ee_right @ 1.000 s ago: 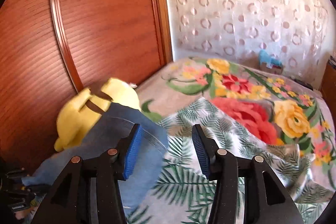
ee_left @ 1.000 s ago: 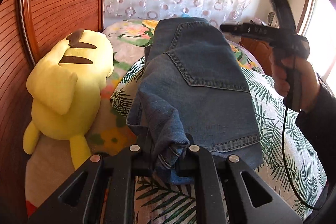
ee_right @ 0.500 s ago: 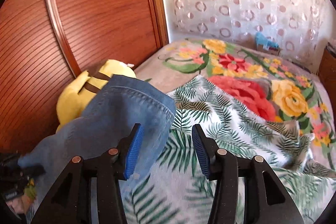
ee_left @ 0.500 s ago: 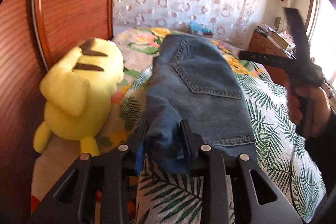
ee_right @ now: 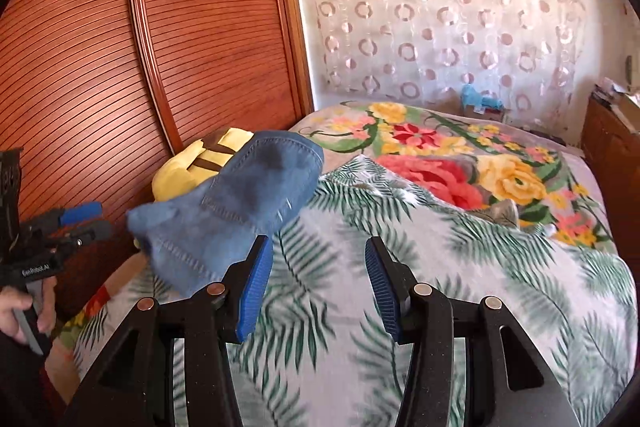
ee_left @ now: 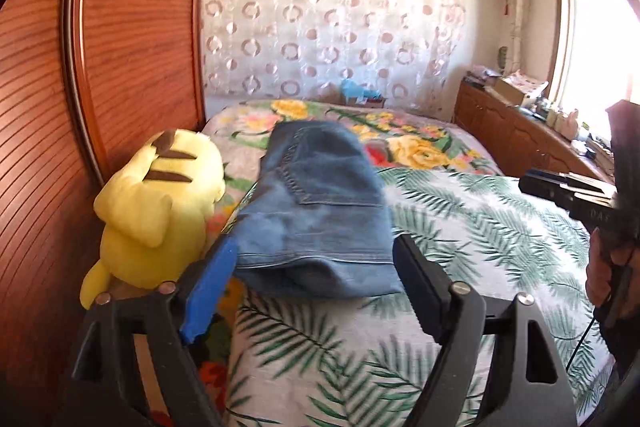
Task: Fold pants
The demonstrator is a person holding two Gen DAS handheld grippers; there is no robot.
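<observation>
The blue denim pants [ee_left: 316, 211] lie folded in a compact bundle on the leaf-print bedspread [ee_left: 472, 227], back pocket up. My left gripper [ee_left: 312, 291] is open and empty just in front of the bundle's near hem. My right gripper [ee_right: 316, 287] is open and empty, to the right of the pants [ee_right: 240, 211], over the bedspread [ee_right: 460, 267]. In the left wrist view the right gripper [ee_left: 568, 187] is held off to the right. In the right wrist view the left gripper [ee_right: 76, 223] sits at the left edge.
A yellow plush toy [ee_left: 156, 207] lies against the wooden wardrobe [ee_left: 120, 47], touching the pants' left side. A floral blanket [ee_right: 440, 147] covers the far bed. A wooden cabinet [ee_left: 520, 135] stands at the right by the window. A blue toy [ee_right: 476, 99] sits by the curtain.
My left gripper was shut on the pants' edge; it has opened, let go and drawn back. The pants now rest on the bed. My right gripper stayed open.
</observation>
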